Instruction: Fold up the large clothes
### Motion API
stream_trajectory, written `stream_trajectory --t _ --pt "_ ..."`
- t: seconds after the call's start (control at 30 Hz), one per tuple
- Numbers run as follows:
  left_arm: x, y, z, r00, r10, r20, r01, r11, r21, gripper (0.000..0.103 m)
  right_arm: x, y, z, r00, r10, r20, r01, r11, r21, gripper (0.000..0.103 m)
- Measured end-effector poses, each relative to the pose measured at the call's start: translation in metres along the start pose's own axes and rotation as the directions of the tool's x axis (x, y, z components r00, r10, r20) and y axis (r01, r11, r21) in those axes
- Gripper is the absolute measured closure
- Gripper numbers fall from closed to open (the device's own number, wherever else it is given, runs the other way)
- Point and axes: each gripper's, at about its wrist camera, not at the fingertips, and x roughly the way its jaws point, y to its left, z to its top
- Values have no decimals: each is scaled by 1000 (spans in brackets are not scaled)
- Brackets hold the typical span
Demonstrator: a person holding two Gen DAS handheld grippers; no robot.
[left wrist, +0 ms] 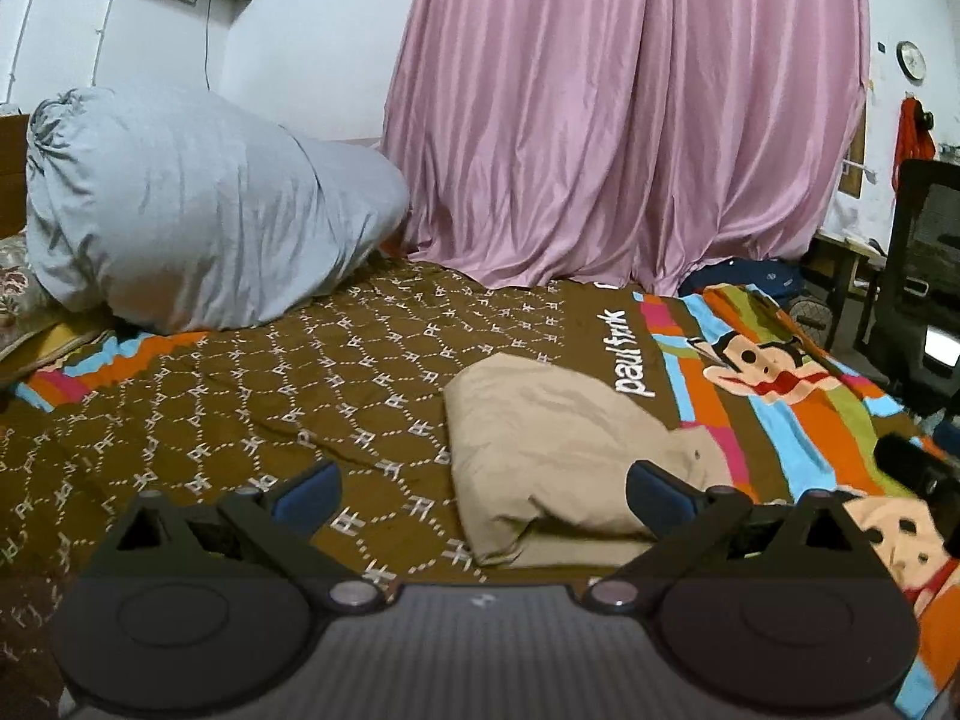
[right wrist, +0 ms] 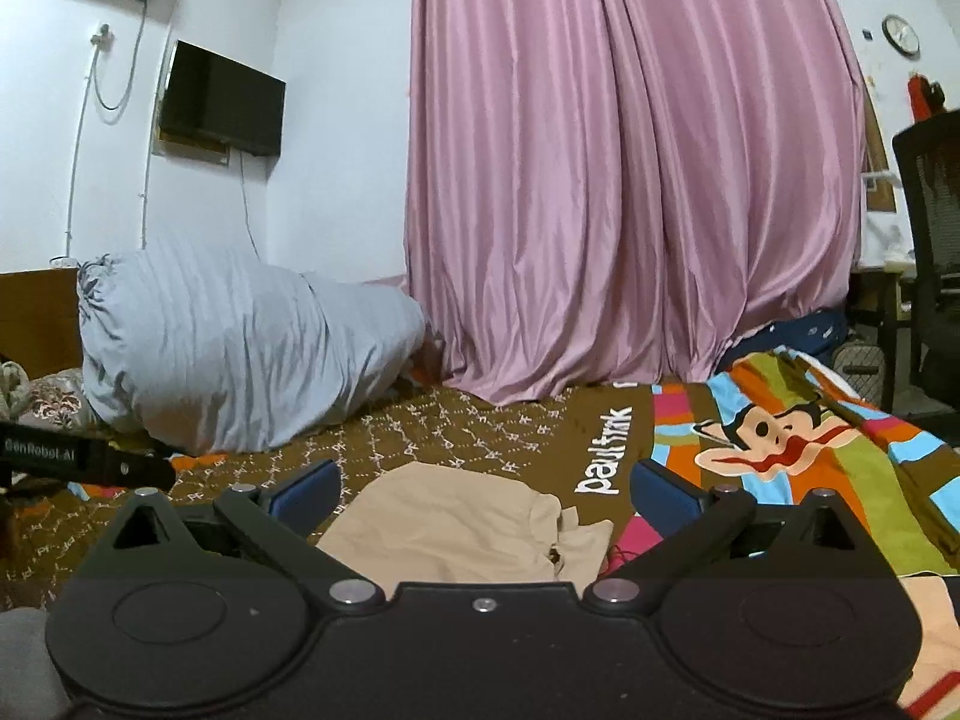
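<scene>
Left wrist view shows the left gripper (left wrist: 483,495) with its blue pads spread wide and nothing pinched between them; it hangs above the bedspread (left wrist: 240,408), just short of the beige garment (left wrist: 552,444). Seen from the right wrist, the right gripper (right wrist: 483,495) is likewise released, its jaws gaping and empty over the near edge of the same cloth.

With both tools let go, the risk I see is the bundle relaxing: the near corner stands puffed with a hollow beneath it, so soft fabric may spring back and loosen the fold. A careless pass close over it could also snag the loose flap by the button and drag the layers askew.

The garment lies on the brown patterned part of the bedspread, beside the white lettering and the striped cartoon panel. It looks folded into a compact, thick, roughly rectangular packet, smooth on top, rumpled at the right edge. A grey bundle (left wrist: 198,210) and pink curtain (left wrist: 630,120) stand well behind.
</scene>
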Motion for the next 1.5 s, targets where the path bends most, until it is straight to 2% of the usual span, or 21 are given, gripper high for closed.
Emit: stream_trajectory --t 0.27,0.47,0.87,1.5 --pt "-7 20 -45 999 45 10 -45 998 -47 1 -34 18 -35 998 -57 5 58 998 -29 1" --pt "7 30 -76 996 65 -59 -70 994 -79 1 -31 18 -61 997 -72 -16 70 994 -79 1" --pt "14 25 -86 995 68 -77 -72 996 -52 1 -13 9 -75 993 -42 -106 38 999 -35 1" --pt "16 24 -87 994 66 -88 -69 997 -33 1 -8 8 -76 990 -50 -130 47 998 -29 1"
